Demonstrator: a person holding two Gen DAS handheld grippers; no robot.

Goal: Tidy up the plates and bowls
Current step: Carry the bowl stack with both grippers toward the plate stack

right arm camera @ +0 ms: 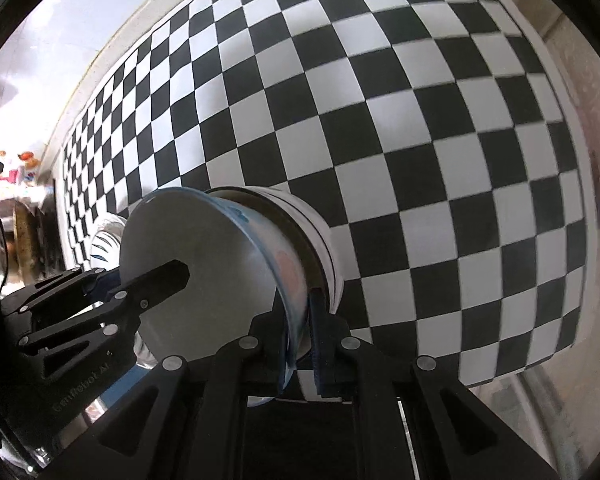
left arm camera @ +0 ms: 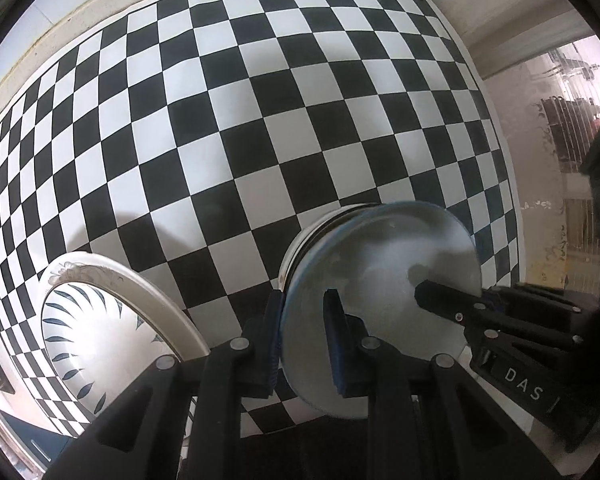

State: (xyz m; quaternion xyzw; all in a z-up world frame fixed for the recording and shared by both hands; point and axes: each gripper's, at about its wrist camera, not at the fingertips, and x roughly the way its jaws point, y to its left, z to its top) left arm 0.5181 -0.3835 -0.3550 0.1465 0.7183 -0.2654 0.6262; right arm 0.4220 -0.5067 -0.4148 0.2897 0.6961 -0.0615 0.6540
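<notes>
I held a pale, blue-rimmed ceramic bowl [left arm camera: 380, 300] between both grippers, over a black-and-white checkered mat [left arm camera: 260, 120]. My left gripper [left arm camera: 306, 344] was clamped on its near-left rim; my right gripper [right arm camera: 300, 344] pinched the opposite rim, one finger inside the bowl. Behind it sat a white bowl with a dark stripe [right arm camera: 320, 236], mostly hidden. A white plate with blue leaf marks [left arm camera: 100, 320] lay near left, cut off by my frame. "DAS" showed on the right gripper's body, and blurred lettering ending "AI" on the left one.
</notes>
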